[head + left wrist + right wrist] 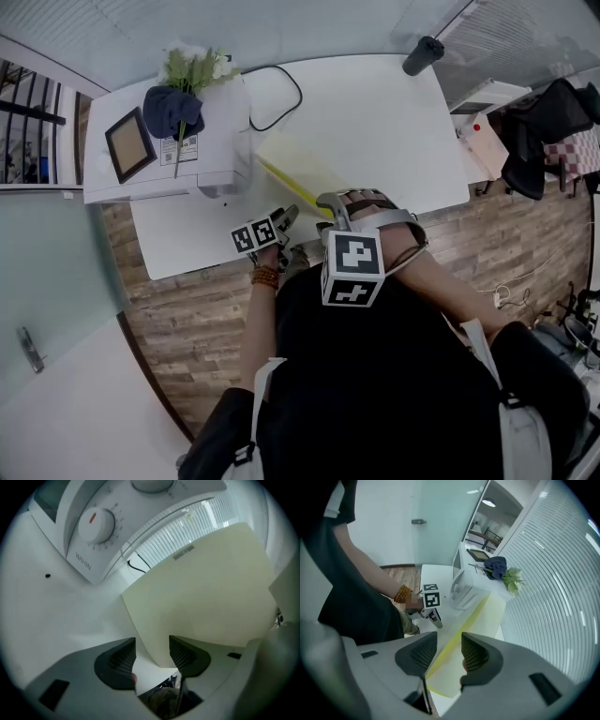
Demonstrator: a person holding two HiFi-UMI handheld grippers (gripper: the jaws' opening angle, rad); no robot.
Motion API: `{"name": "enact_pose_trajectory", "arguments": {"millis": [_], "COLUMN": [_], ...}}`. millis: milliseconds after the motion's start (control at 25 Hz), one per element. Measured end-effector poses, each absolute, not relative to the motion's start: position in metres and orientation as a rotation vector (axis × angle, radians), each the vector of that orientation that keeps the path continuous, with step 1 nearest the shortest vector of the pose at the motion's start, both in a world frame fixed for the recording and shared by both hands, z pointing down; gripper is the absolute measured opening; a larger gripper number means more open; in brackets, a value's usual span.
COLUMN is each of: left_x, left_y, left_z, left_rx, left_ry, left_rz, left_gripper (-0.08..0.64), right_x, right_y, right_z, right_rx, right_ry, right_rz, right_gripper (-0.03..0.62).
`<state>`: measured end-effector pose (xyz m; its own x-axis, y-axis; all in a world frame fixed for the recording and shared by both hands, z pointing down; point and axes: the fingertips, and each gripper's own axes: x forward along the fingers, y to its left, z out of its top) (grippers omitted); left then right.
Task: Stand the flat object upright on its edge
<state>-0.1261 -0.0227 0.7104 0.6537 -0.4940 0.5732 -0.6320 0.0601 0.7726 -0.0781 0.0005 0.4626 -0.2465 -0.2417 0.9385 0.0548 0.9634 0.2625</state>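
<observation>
A thin pale-yellow flat object (292, 167) with a bright yellow edge is tilted up off the white table (375, 122), beside the white appliance. In the left gripper view its near corner (197, 592) reaches down between the pads of my left gripper (153, 656), which stands open with a gap on either side. My right gripper (449, 651) points steeply down over the object's yellow edge (464, 625); its pads stand apart and do not press on it. In the head view both grippers, left (284, 217) and right (330, 202), sit at the object's near end.
A white appliance (187, 155) with a dial (96, 524) stands at the table's left, carrying a picture frame (128, 142), a dark blue cloth (172, 108) and flowers (197, 66). A black cable (281, 94) lies behind the object. A black cylinder (424, 54) lies at the far right corner.
</observation>
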Motion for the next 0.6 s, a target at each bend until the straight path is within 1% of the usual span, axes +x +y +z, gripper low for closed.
{"name": "enact_pose_trajectory", "arguments": {"millis": [240, 320, 440, 600], "left_x": [-0.142, -0.145, -0.147, -0.145], "left_y": [-0.037, -0.043, -0.05, -0.055], "left_z": [0.631, 0.602, 0.56, 0.518], "left_rx": [1.709, 1.777, 1.874, 1.938], "left_ry": [-0.974, -0.981, -0.99, -0.987], "left_rz": [-0.005, -0.029, -0.077, -0.097], "left_gripper": [0.23, 0.233, 0.235, 0.27], "right_x": [-0.054, -0.037, -0.002, 0.037], "right_y": [-0.004, -0.01, -0.022, -0.03], "right_z": [0.444, 0.438, 0.434, 0.437], "right_rx": [0.191, 0.239, 0.337, 0.431], "right_ry": [-2.019, -2.113, -2.251, -2.469], "right_rz": [-0.225, -0.196, -0.136, 0.005], "right_gripper": [0.2, 0.224, 0.239, 0.258]}}
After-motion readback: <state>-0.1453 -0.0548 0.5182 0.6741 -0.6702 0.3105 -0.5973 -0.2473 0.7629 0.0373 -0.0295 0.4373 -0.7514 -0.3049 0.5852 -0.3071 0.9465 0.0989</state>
